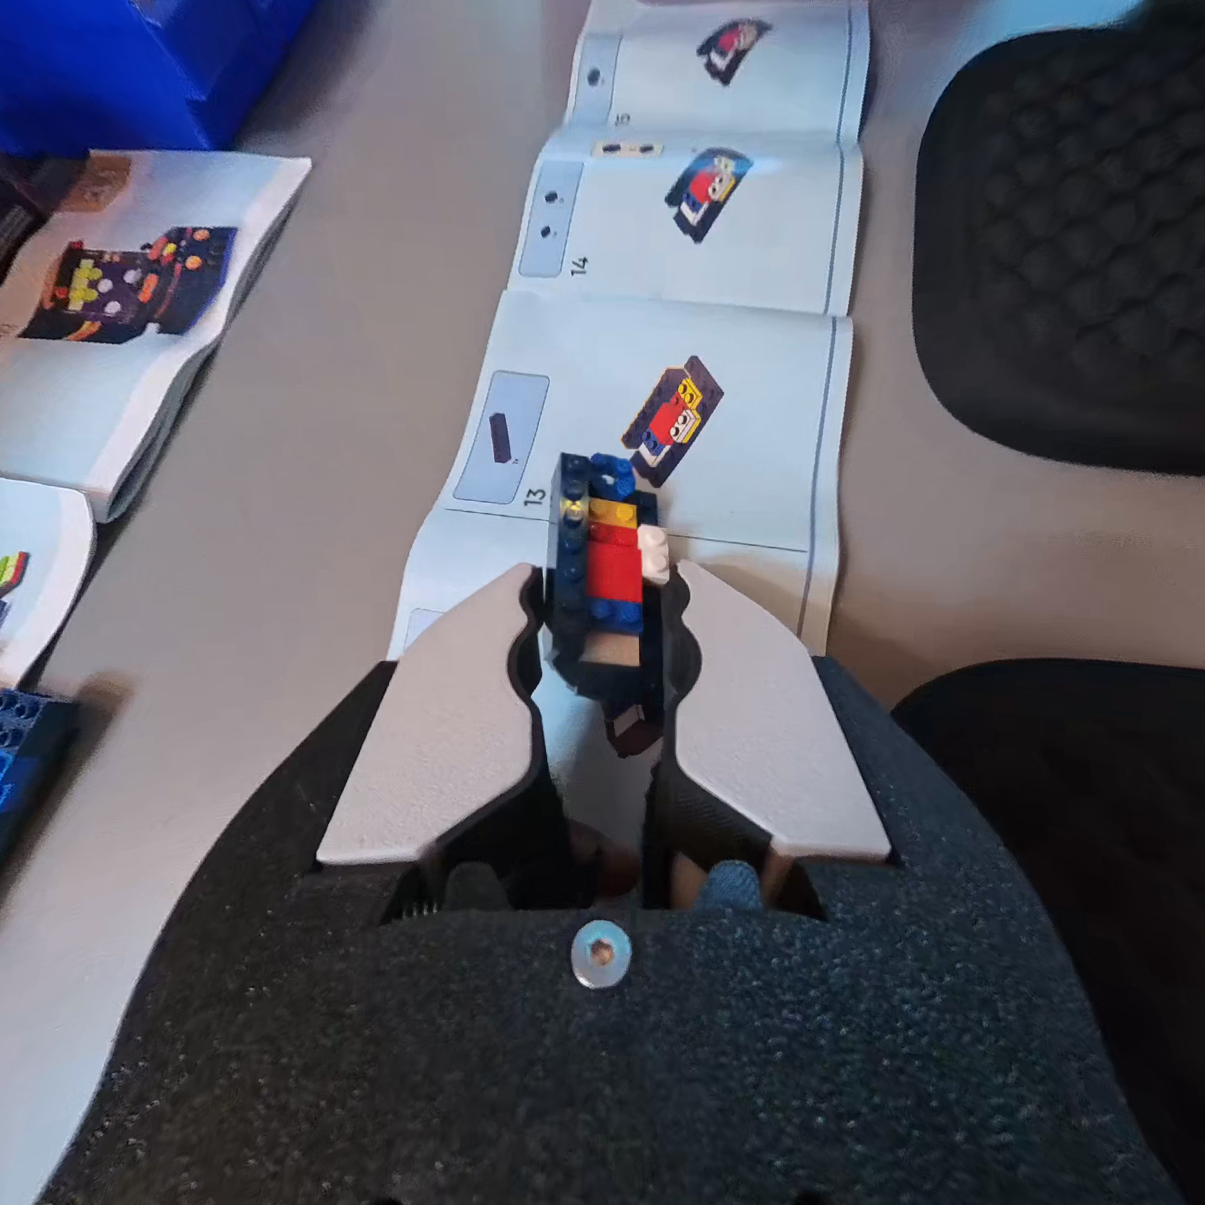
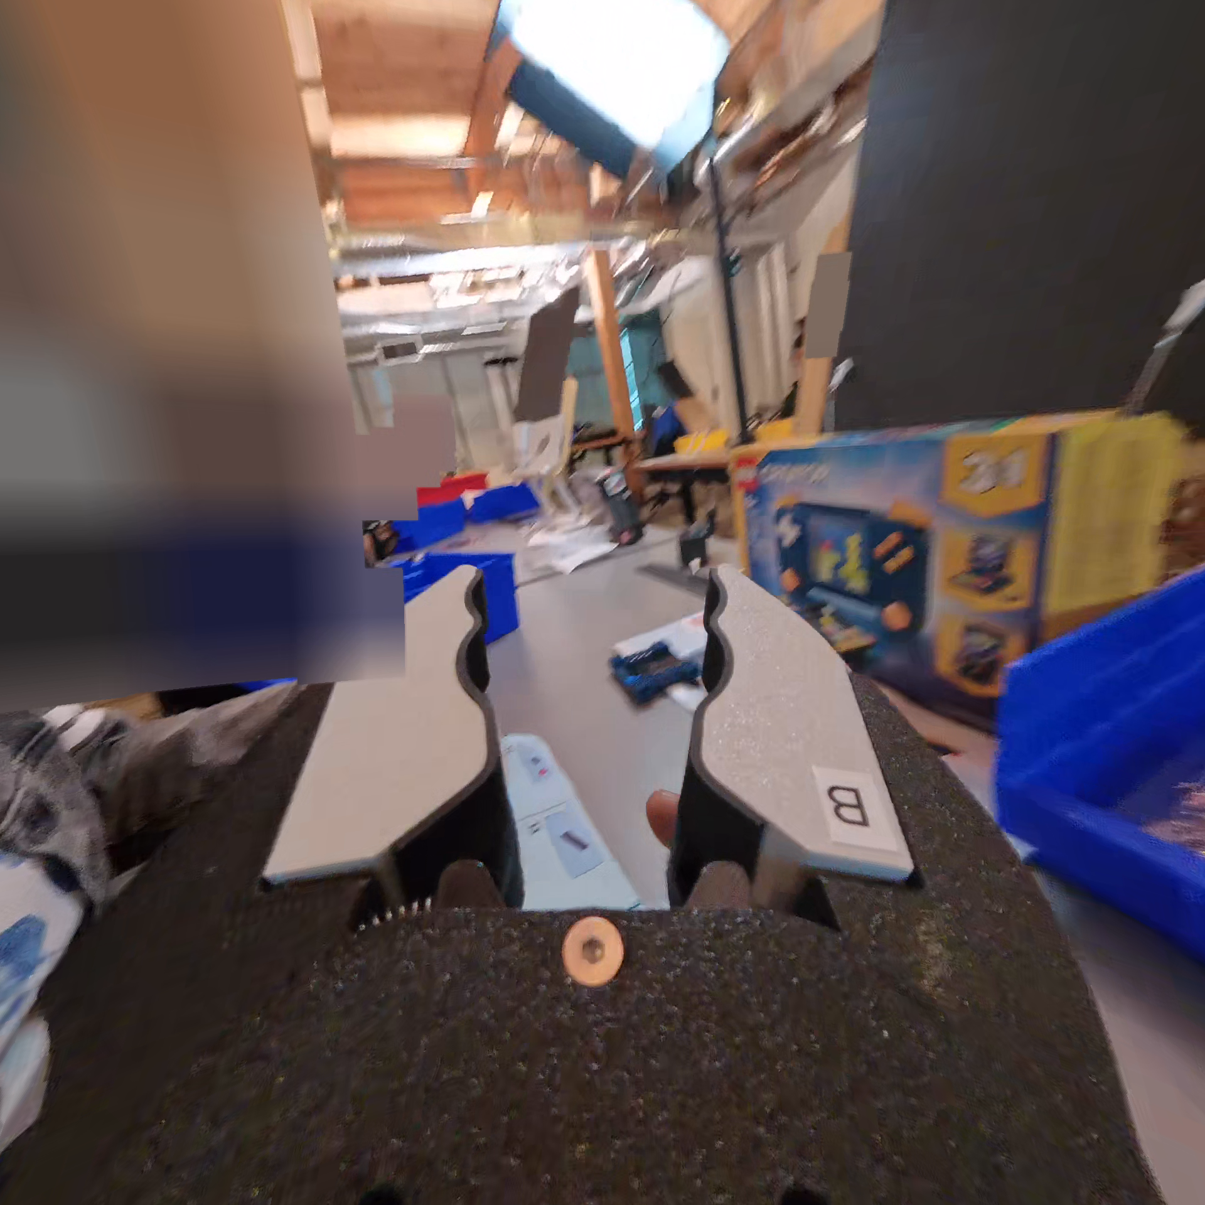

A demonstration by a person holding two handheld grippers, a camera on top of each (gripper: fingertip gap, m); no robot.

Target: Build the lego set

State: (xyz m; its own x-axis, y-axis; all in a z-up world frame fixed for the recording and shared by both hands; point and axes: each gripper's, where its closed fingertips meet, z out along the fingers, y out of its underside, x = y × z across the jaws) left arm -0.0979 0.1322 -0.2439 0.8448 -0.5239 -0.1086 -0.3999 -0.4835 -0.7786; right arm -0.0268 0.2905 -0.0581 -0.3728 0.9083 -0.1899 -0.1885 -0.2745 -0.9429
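Grey table (image 1: 339,456) is being overlain by a numbered leaflet (image 1: 750,456); brick model (image 1: 606,567) is being clamped by left gripper (image 1: 603,609); right gripper (image 2: 596,626) is being held wide apart, bare.

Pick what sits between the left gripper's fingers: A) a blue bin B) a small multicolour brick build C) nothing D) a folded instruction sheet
B: the left gripper has a brick build of dark blue, red, yellow and white pieces clamped between its fingers, above the instruction sheet lying on the table.
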